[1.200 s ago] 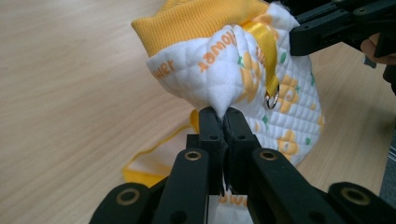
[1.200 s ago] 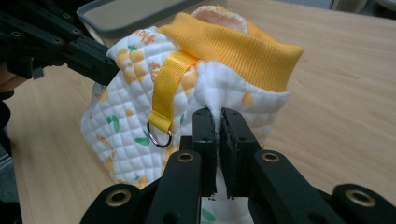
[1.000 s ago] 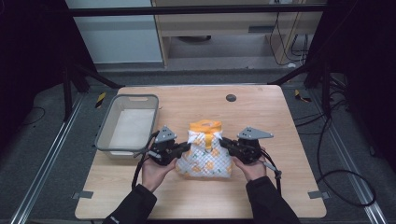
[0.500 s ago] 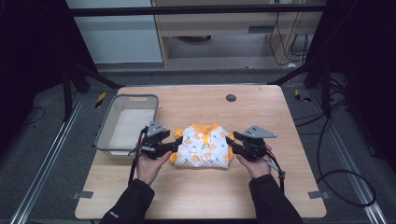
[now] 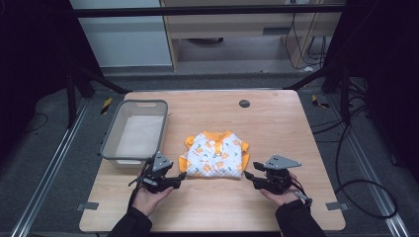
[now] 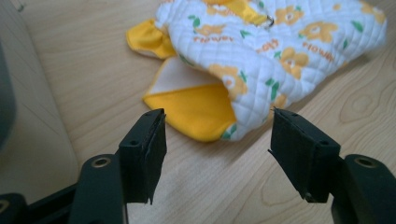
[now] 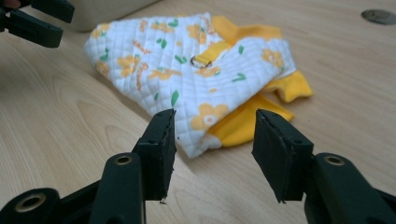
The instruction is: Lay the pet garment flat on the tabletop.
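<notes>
On the tabletop (image 5: 276, 123), mid-front, the small quilted pet garment (image 5: 217, 154) lies flat: white with orange flowers, yellow trim, a metal ring on its back strap. Left hand-held gripper (image 5: 181, 176) sits just off its near-left corner, right hand-held gripper (image 5: 248, 176) just off its near-right corner. Both sets of jaws stand apart and have just been opening; nothing is between them. The gripper views confirm it: cloth edge lies ahead of the tips of each, not between the pads.

My read: a release after laying or folding, now between grasps. The next move probably calls for a fresh pinch on a hem or the yellow flap (image 6: 196, 109), which means coming in low and getting one pad under a thin edge on flat wood. Risk is pushing the cloth instead of catching it.

Surface is pale wood, with a dark round insert (image 5: 244, 103) at the far side. Grey bin (image 5: 111, 148) stands at the left, apart from the garment, and looks empty. Around it: dark frame struts, floor cables, light cabinets behind.
</notes>
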